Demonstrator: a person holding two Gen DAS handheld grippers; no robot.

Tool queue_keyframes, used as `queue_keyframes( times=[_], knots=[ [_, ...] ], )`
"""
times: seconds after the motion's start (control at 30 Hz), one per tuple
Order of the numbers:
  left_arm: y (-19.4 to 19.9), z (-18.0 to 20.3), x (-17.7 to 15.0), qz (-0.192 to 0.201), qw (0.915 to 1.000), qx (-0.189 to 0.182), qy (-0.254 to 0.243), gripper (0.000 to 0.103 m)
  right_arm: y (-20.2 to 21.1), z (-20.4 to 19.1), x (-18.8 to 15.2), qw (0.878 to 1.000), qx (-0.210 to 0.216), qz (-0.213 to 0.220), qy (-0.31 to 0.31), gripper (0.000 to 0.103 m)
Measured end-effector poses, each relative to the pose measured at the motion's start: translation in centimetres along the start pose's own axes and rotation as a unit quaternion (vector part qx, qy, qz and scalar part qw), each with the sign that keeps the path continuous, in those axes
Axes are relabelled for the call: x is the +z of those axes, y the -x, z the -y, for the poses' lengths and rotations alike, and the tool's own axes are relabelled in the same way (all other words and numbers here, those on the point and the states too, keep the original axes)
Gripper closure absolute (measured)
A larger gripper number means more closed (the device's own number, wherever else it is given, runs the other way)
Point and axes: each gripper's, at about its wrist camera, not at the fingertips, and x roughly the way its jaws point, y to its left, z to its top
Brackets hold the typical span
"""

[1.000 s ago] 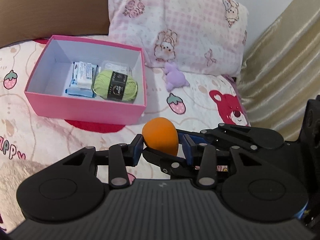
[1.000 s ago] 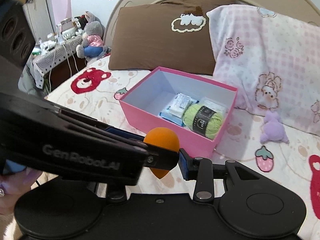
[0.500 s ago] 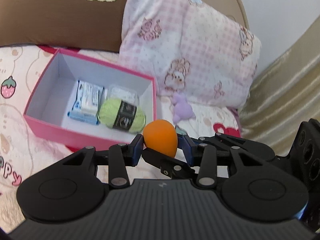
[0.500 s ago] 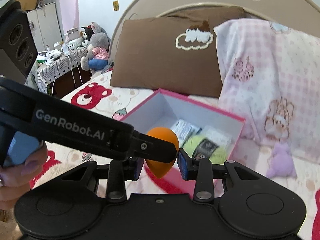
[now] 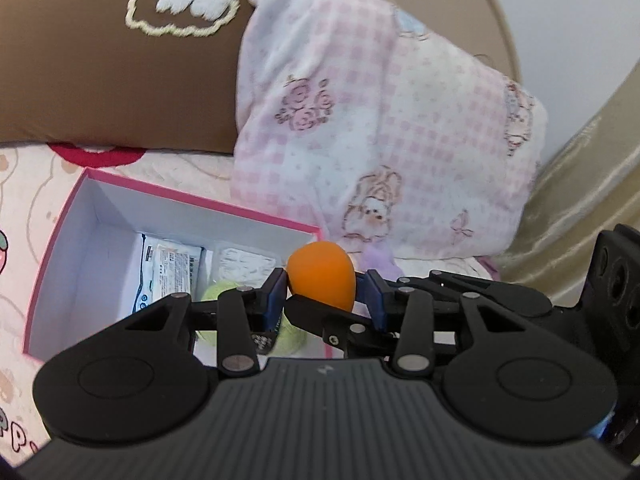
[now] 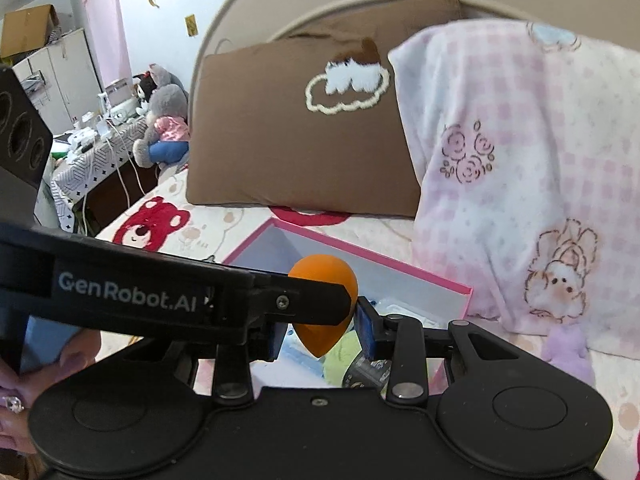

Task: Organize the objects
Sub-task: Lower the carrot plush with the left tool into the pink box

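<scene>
Two grippers, one orange sponge (image 5: 321, 273), and both sets of blue pads look pressed on it at once.

Left wrist view: the left gripper (image 5: 322, 294) has its fingers drawn in narrow, pinching the egg-shaped sponge from both sides. A finger of the right gripper crosses in front just under it. Sponge hangs above the right end of the pink box (image 5: 52, 256), which sits on the bedspread below a brown pillow (image 5: 120, 80) and a pink checked pillow (image 5: 380, 132). Inside the box: a wipes packet (image 5: 170, 270), a clear plastic pack (image 5: 244, 262) and a green yarn ball (image 5: 216, 294), partly hidden.

Right wrist view: the right gripper (image 6: 320, 330) also clamps the sponge, pointy end down, over the box. The left gripper's arm cuts across it. A hand (image 6: 12, 392) shows at the left edge. A purple plush toy (image 6: 568, 350) lies beside the box.
</scene>
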Motion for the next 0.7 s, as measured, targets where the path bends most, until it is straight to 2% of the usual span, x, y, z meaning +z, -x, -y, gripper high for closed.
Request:
queue_keyframes(
  times=[0.27, 0.33, 0.53, 0.63, 0.7],
  knots=[
    [-5.0, -3.4, -0.5, 0.001, 0.9999, 0.012, 0.010, 0.063, -5.3, 1.6, -1.4, 1.000, -0.006, -0.009, -0.002, 0.062],
    [-6.1, -4.2, -0.8, 0.000, 0.9999, 0.008, 0.007, 0.063, -6.6, 1.7, -2.0, 1.000, -0.012, -0.007, 0.012, 0.062],
    [-8.7, -6.2, -0.9, -0.024, 0.9989, 0.000, 0.041, 0.063, -9.1, 2.0, -3.5, 0.999, -0.027, -0.010, 0.038, 0.062],
    [-9.9, -6.9, -1.1, -0.038, 0.9976, -0.011, 0.056, 0.064, -9.8, 1.9, -3.9, 0.997, -0.053, -0.005, 0.059, 0.062],
    [-10.3, -7.2, -1.2, -0.036, 0.9975, -0.013, 0.060, 0.064, -10.2, 2.2, -4.0, 0.996, -0.055, -0.007, 0.064, 0.062]
  ],
)
